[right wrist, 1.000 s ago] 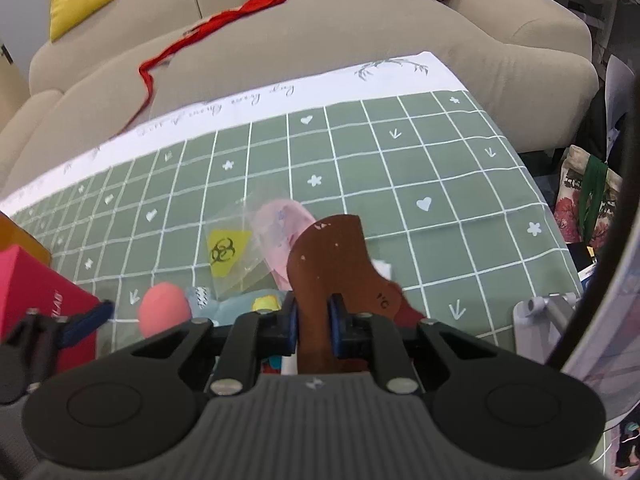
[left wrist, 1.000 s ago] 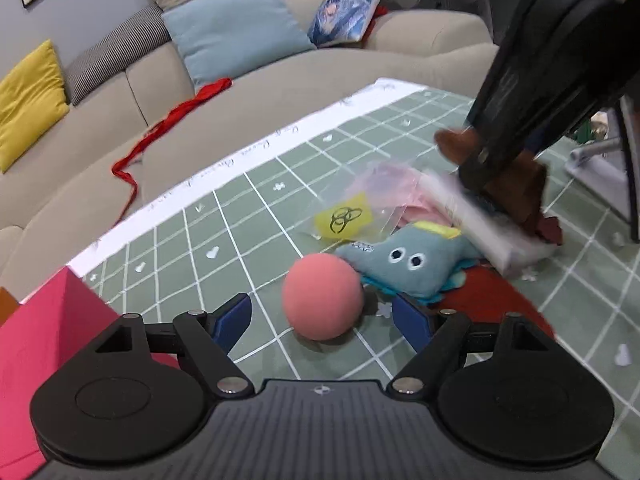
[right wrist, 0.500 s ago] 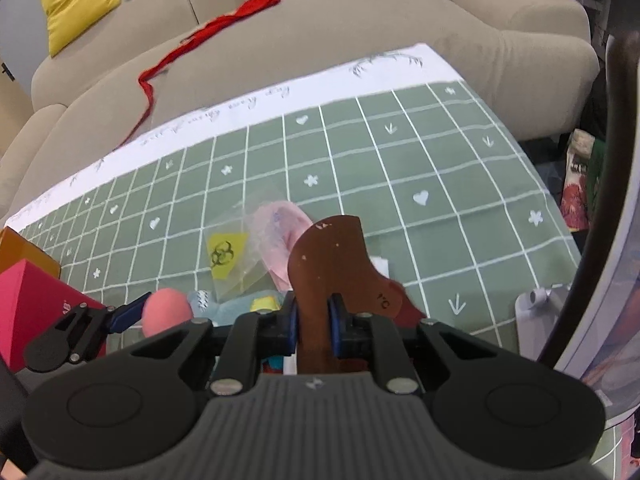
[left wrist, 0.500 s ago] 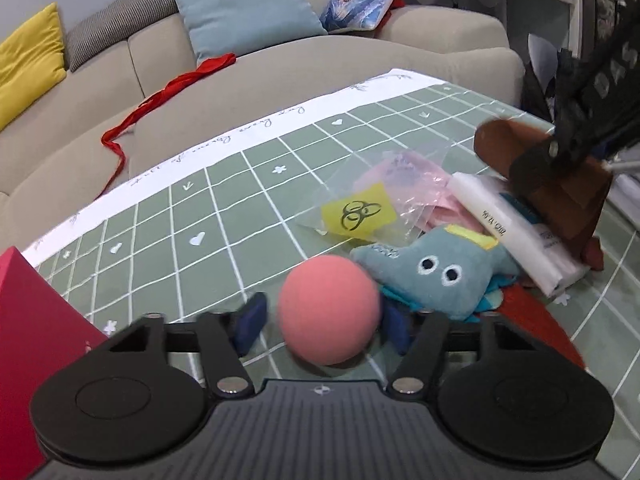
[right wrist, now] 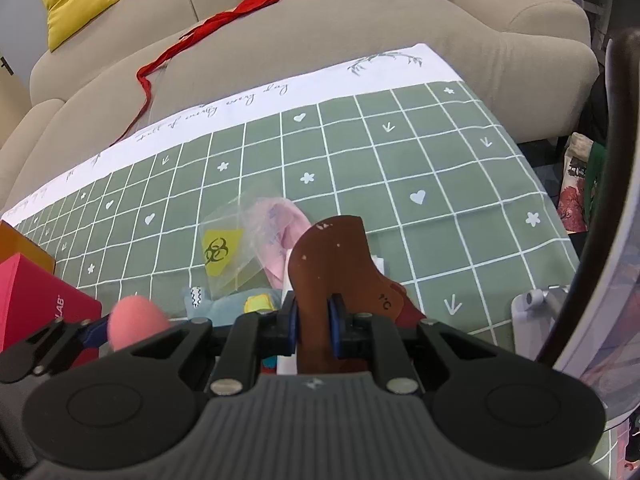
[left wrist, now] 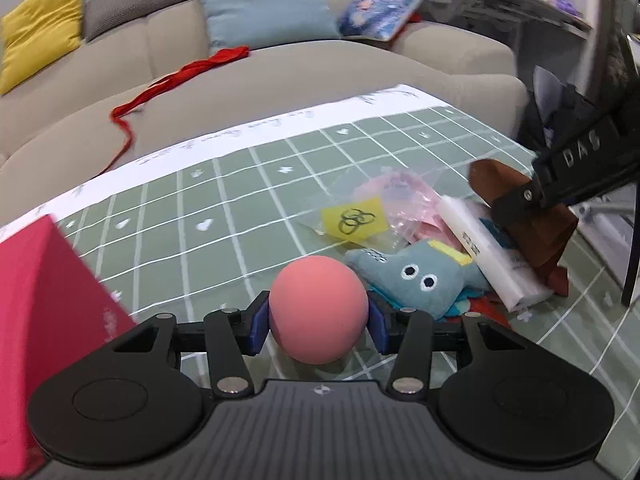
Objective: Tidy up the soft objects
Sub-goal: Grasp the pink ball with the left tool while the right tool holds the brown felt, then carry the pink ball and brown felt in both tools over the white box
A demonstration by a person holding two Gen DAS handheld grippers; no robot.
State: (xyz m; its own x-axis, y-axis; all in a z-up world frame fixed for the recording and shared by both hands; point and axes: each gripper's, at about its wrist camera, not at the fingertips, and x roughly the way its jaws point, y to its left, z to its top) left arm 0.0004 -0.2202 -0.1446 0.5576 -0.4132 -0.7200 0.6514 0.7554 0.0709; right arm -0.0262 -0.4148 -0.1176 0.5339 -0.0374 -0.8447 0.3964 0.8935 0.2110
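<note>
Left wrist: left tongs [left wrist: 318, 323] clamp pink ball [left wrist: 318, 309]; right tongs [right wrist: 314, 320] pinch brown piece [right wrist: 332, 256]

Red box [left wrist: 48, 312] cut off at left edge and blurred, blue plush [left wrist: 416, 280] partly hidden behind pink ball [left wrist: 318, 310]

Left hand-held gripper [left wrist: 318, 322] closed onto pink ball [left wrist: 318, 308].

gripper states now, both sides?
Left gripper: jaws just closed in, now shut on the pink ball.
Right gripper: shut on the brown felt piece.
</note>
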